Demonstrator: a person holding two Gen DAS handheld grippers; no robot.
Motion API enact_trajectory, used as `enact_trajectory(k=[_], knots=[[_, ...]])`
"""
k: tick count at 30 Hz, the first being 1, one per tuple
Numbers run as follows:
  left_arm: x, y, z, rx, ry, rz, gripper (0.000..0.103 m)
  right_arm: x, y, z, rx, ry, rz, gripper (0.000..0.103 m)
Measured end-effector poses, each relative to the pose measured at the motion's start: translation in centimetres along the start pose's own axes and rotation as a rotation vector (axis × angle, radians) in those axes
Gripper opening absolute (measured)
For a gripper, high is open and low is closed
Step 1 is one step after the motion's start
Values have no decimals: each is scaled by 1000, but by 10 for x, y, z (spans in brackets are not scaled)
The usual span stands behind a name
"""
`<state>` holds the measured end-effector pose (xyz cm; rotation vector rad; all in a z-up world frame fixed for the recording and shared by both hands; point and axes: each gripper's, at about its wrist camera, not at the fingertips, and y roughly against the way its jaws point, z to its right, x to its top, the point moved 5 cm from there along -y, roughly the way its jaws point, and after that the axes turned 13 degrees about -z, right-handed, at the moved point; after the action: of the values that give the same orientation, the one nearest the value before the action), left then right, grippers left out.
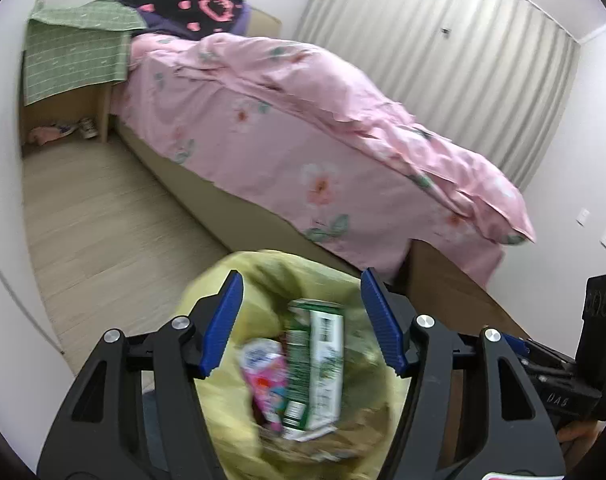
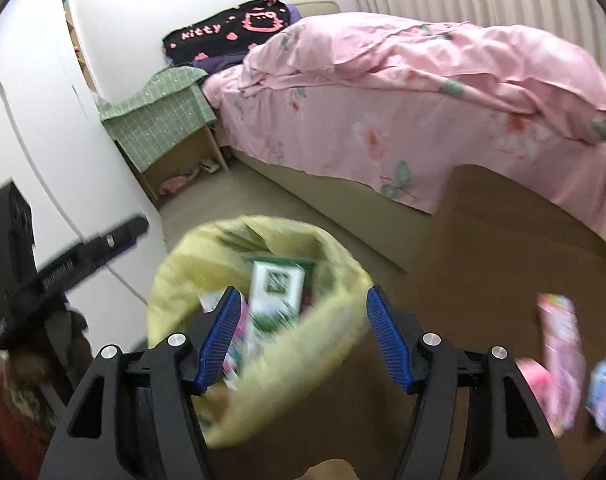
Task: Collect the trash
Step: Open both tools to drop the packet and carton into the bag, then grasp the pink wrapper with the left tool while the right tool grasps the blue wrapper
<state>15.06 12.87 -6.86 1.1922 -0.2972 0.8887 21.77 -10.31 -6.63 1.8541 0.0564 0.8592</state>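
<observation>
A yellow trash bag (image 1: 231, 400) stands open below both grippers. Inside lie a green and white carton (image 1: 323, 360) and a pink packet (image 1: 267, 380). My left gripper (image 1: 301, 280) hangs open above the bag's mouth with nothing between its fingers. In the right wrist view the same bag (image 2: 175, 292) holds the carton (image 2: 277, 288). My right gripper (image 2: 303, 296) is open over it and grips nothing. Loose on the brown surface to the right lie a pink wrapper (image 2: 559, 360) and a blue packet (image 2: 605, 392), both blurred.
A bed with a pink floral duvet (image 1: 303, 128) fills the far side. A nightstand under a green cloth (image 1: 75, 60) stands by its head, with shoes (image 1: 87, 128) beneath. A white wall (image 2: 35, 128) runs along the left, and pleated curtains (image 1: 463, 40) hang behind.
</observation>
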Motion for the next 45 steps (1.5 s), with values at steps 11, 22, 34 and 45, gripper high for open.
enact_trajectory(k=[11, 22, 34, 45], knots=[[-51, -22, 128, -113, -312, -134, 58, -88, 95, 106, -261, -204, 121, 62], [-82, -79, 263, -311, -574, -293, 65, -166, 107, 172, -327, -407, 127, 62], [-95, -195, 317, -18, -637, -456, 51, -192, 106, 175, -352, -448, 156, 62], [-93, -156, 320, -110, -681, -367, 13, -194, 95, 182, -368, -488, 86, 62]])
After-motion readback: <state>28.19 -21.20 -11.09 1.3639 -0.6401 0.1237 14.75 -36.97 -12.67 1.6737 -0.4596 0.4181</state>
